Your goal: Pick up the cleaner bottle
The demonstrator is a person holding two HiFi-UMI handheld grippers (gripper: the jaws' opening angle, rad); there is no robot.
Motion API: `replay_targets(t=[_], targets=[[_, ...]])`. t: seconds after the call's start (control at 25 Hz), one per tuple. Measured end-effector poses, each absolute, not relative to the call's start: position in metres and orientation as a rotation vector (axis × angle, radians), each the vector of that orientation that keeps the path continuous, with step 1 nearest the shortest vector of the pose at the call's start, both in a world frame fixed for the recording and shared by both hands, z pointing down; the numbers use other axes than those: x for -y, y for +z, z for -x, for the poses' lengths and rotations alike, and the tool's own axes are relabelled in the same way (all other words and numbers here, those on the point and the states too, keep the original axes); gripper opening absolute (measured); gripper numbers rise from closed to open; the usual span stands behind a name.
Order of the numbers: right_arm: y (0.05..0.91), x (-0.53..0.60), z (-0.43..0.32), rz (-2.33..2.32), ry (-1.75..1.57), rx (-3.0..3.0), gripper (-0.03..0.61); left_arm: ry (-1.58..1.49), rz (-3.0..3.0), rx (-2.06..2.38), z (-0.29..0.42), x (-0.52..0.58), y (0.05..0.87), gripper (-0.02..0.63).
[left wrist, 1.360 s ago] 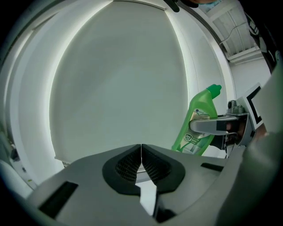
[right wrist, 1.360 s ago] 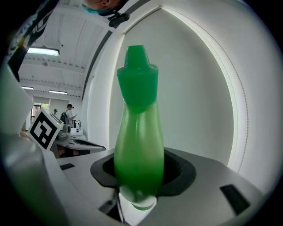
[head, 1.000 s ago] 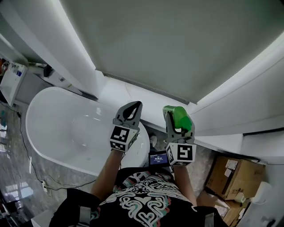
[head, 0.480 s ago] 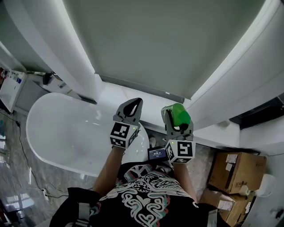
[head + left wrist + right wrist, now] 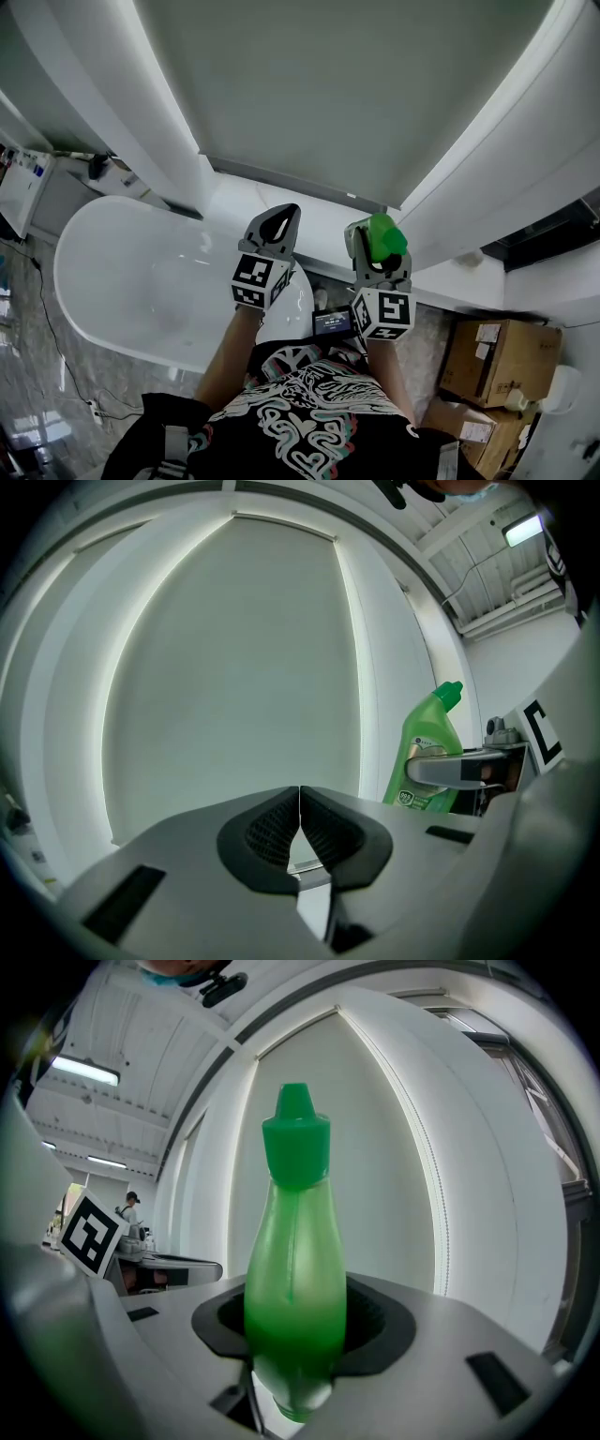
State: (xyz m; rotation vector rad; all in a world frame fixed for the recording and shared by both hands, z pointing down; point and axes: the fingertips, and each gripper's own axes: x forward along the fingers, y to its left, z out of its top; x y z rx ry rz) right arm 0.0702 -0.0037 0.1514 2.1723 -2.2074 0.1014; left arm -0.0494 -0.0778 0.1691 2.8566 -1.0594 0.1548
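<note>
The green cleaner bottle (image 5: 295, 1269) stands upright between the jaws of my right gripper (image 5: 298, 1321), which is shut on its body; its green cap (image 5: 296, 1143) points up. In the head view the cleaner bottle (image 5: 382, 236) sits in the right gripper (image 5: 375, 253), lifted in front of the white window ledge. The left gripper view shows the bottle (image 5: 427, 757) off to the right, clamped by the other gripper's jaw. My left gripper (image 5: 273, 225) is held up beside it, a little to the left; it is shut (image 5: 299, 822) with nothing between its pads.
A white bathtub (image 5: 112, 281) lies below left. A big window with a grey blind (image 5: 356, 84) fills the wall ahead, above a white ledge (image 5: 450, 277). Cardboard boxes (image 5: 492, 361) sit at the lower right. A small screen (image 5: 334, 324) hangs by the right gripper.
Both grippers have risen a little against the window, the bottle carried along in the right one. The last half second shows almost no movement.
</note>
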Motion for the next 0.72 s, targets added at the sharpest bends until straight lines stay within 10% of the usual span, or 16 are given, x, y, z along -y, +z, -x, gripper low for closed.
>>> replay_targets(t=[0.72], targets=[[0.15,0.0,-0.079,-2.177,0.108,2.237,0.21,0.156,-2.855,1.073,0.046,0.073,0.171,0.015]])
